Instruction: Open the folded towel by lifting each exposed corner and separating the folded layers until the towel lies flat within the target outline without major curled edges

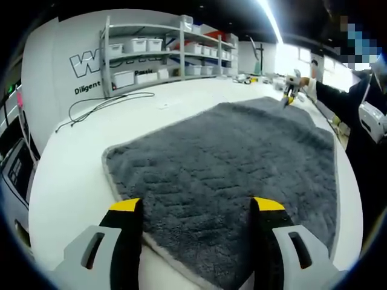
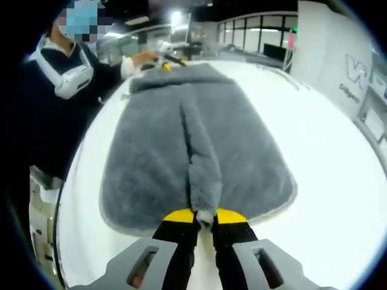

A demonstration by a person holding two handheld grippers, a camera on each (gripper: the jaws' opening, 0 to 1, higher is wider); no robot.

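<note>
Right gripper view: grey towel (image 2: 236, 151) spread on white worktop (image 2: 326, 181), raised ridge running along its middle toward camera. Right gripper (image 2: 205, 219) jaws pinched onto near end of ridge at towel edge. Left gripper view: towel (image 1: 230, 163) lies mostly flat; left gripper (image 1: 196, 208) jaws spread wide above near edge, nothing between them. Right gripper (image 1: 289, 96) at far corner. Shelves with bins (image 1: 163, 54) behind; cable (image 1: 103, 104) on worktop.
</note>
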